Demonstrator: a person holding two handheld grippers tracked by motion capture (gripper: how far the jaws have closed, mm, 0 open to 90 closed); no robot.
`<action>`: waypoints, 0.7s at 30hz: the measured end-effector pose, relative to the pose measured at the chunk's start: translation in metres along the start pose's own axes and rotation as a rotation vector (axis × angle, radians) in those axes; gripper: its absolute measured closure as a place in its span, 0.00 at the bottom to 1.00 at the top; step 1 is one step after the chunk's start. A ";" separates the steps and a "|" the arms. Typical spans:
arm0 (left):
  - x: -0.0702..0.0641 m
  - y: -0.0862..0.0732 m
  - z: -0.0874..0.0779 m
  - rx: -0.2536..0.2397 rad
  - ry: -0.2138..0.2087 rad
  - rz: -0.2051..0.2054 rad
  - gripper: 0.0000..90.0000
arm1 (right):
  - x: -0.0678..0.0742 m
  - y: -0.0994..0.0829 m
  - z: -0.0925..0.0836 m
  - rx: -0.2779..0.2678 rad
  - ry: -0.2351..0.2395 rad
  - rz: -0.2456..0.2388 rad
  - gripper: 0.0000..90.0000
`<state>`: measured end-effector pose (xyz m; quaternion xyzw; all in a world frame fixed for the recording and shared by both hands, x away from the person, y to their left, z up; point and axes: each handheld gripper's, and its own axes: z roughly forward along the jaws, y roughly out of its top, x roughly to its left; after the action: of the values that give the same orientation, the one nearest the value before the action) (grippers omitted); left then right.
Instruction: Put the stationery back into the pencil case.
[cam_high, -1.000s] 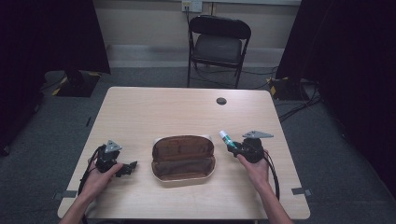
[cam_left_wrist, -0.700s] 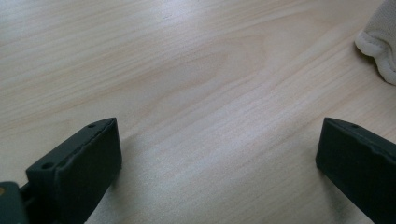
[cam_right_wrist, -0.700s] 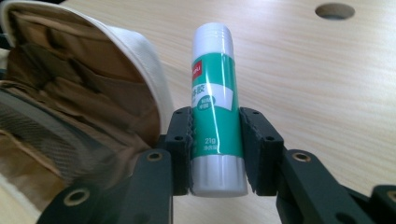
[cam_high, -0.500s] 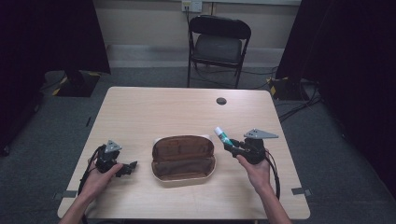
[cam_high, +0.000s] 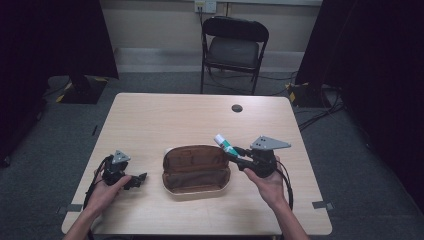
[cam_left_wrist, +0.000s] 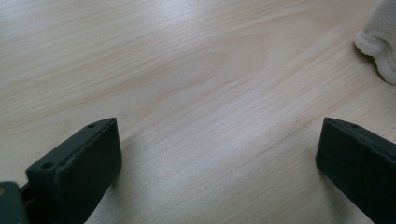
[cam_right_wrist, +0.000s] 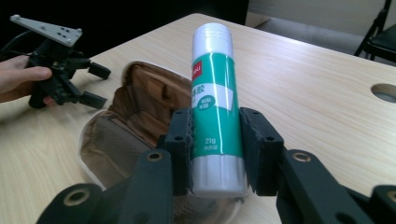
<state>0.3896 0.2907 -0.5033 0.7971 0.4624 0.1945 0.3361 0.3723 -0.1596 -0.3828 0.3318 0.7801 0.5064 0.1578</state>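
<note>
A brown pencil case (cam_high: 196, 169) lies open at the middle of the wooden table (cam_high: 165, 120), its inside (cam_right_wrist: 135, 116) facing up. My right gripper (cam_high: 234, 153) is shut on a green and white glue stick (cam_high: 224, 144), held just above the case's right end; the stick (cam_right_wrist: 214, 100) sits between the jaws with its white cap pointing away. Left of the case my left gripper (cam_high: 136, 180) rests open near the table's front, jaws spread over bare wood (cam_left_wrist: 215, 93). The case's pale edge (cam_left_wrist: 379, 51) shows at the right of the left gripper view.
A black folding chair (cam_high: 232, 47) stands behind the table. A dark round hole (cam_high: 237, 108) sits in the tabletop near the far right. Cables trail on the floor at the right. The table's far half is bare wood.
My right gripper has carried the glue stick leftward, from beside the case's right end to above it. The left gripper has stayed put.
</note>
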 end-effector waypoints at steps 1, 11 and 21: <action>0.000 0.000 0.000 0.002 -0.002 0.004 0.00 | 0.002 0.001 0.001 0.001 0.007 -0.004 0.73; 0.000 0.000 0.000 0.003 -0.003 0.004 0.00 | 0.024 0.004 0.013 0.027 0.080 -0.044 0.73; 0.000 0.000 0.000 0.004 -0.002 0.004 0.00 | 0.043 -0.001 0.038 0.085 0.137 -0.096 0.73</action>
<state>0.3894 0.2911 -0.5031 0.7990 0.4607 0.1936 0.3346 0.3626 -0.1043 -0.3968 0.2650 0.8248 0.4863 0.1140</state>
